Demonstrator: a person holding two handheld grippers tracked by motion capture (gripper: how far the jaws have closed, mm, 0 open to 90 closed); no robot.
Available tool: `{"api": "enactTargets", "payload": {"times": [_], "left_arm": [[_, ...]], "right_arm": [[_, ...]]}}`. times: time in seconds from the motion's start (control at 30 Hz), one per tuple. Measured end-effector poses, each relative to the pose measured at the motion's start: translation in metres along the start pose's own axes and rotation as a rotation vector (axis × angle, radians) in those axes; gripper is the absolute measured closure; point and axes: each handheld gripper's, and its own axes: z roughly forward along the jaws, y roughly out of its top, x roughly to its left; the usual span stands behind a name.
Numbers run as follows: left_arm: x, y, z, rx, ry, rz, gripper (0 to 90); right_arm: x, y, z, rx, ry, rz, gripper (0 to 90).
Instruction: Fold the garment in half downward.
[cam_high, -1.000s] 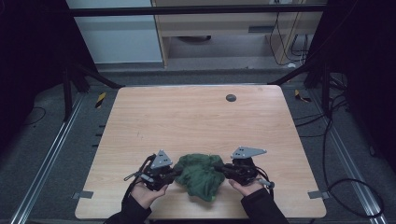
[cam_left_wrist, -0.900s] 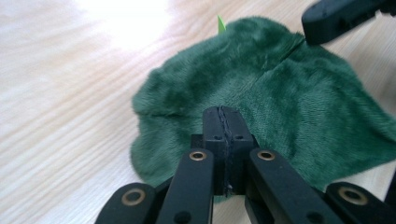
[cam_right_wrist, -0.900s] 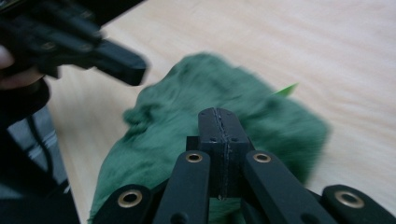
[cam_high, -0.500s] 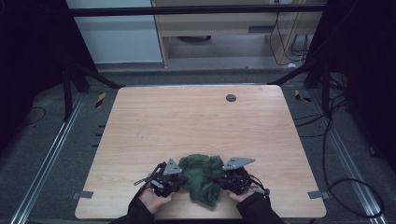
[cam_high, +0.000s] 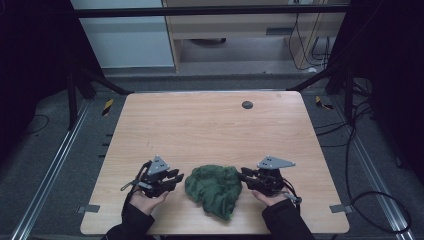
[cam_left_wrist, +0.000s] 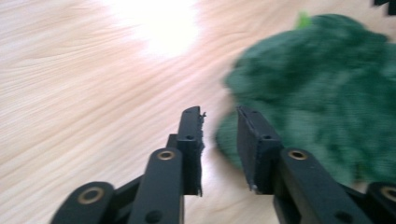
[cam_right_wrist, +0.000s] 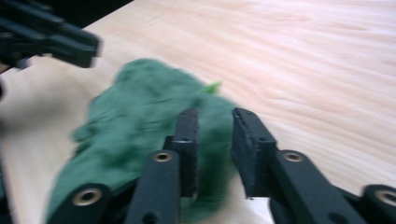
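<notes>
I have let go of the green cloth (cam_high: 214, 189) with both hands. My left gripper (cam_high: 176, 178) has just been opening; its 2 jaws stand partly apart with nothing between them, and the cloth's edge lies just beyond the tips in the left gripper view. My right gripper (cam_high: 244, 176) has just been opening too, jaws partly apart; in the right gripper view the cloth (cam_right_wrist: 144, 140) sits behind and under the gap, but I see no pad pressing on it.

The cloth rests in a loose heap near the front edge of the desk (cam_high: 200, 130), between my 2 grippers, with a tail drooping toward me.

I judge the step in hand to be a re-grip to spread or fold it. To do that well I should hunt for an actual edge or corner rather than biting into the middle of the heap, take 1 layer only, and keep both grippers low so the fabric slides instead of bunching.

The cloth looks soft, thick and fuzzy, like terry or fleece, crumpled into rounded folds; a small lighter green tag (cam_right_wrist: 211, 87) pokes out. The desk is smooth, pale wood grain, with 1 dark round spot (cam_high: 247, 104) near the far edge.
</notes>
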Motion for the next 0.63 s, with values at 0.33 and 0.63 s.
{"api": "enactTargets", "payload": {"times": [0.33, 0.63], "left_arm": [[0.048, -0.023, -0.007, 0.012, 0.134, -0.066, 46.3], [0.076, -0.039, -0.006, 0.043, 0.22, -0.089, 35.0]], "right_arm": [[-0.046, -0.017, -0.013, 0.015, -0.208, 0.042, 47.2], [-0.064, -0.024, -0.021, 0.04, -0.283, 0.08, 32.0]]}}
